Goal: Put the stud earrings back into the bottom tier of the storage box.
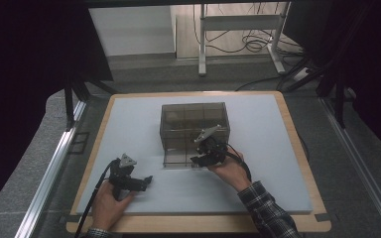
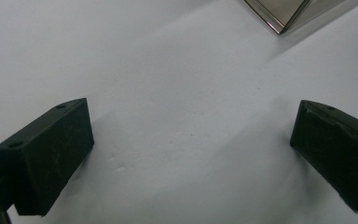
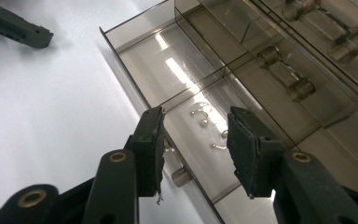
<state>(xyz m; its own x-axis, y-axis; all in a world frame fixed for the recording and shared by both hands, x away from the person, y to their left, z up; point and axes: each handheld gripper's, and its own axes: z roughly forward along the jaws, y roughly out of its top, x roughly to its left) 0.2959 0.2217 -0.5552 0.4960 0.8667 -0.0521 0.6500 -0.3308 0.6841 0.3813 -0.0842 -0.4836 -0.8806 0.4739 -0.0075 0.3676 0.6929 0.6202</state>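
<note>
A smoked clear drawer box stands mid-surface, its lowest drawer pulled out toward 6 o'clock. The right gripper sits at the drawer's front, jaws partly open around the front wall near the small knob, holding nothing; small metal rings lie just beyond. The left gripper rests at 8 o'clock, jaws wide and empty. The right hand is nearer.

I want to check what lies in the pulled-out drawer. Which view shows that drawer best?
The right gripper view: the open drawer lies close below the right gripper, showing its divider and small metal rings. The high view shows the drawer small at the front of the smoky box. The left gripper view catches one clear corner, whether drawer or box is unclear.
</note>
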